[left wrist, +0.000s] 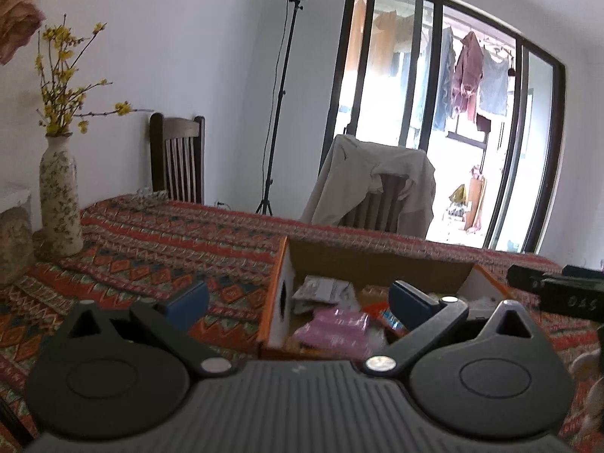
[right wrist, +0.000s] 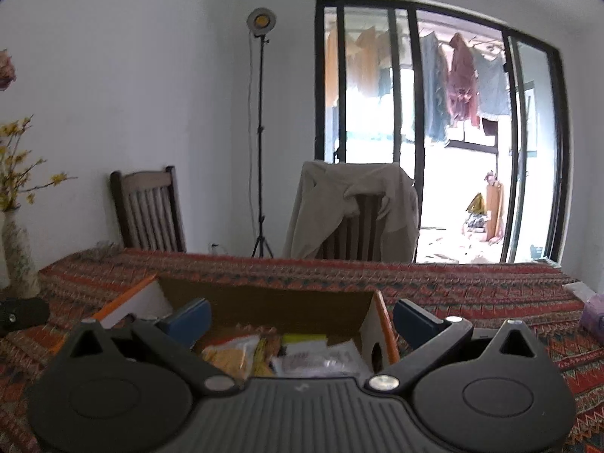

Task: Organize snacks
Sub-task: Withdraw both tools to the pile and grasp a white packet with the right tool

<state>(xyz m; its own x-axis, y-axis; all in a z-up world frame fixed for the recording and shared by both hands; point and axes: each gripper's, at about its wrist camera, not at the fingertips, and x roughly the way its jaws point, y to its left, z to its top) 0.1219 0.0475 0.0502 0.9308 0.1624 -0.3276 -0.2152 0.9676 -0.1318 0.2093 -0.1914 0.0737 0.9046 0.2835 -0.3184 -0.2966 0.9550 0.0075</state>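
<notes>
Both tongs empty over the snack box

We hold the left tongs (left wrist: 298,302) and right tongs (right wrist: 302,321) spread wide, gripping nothing. The cardboard box (left wrist: 377,260) sits on the table (left wrist: 151,256) just ahead and below both. From the left, the pink packet (left wrist: 336,330) lies between the fingers, its long axis crosswise; from the right, the yellow packet (right wrist: 230,355) lies nearer the left finger. We judge the left tongs nearer a grab.
</notes>
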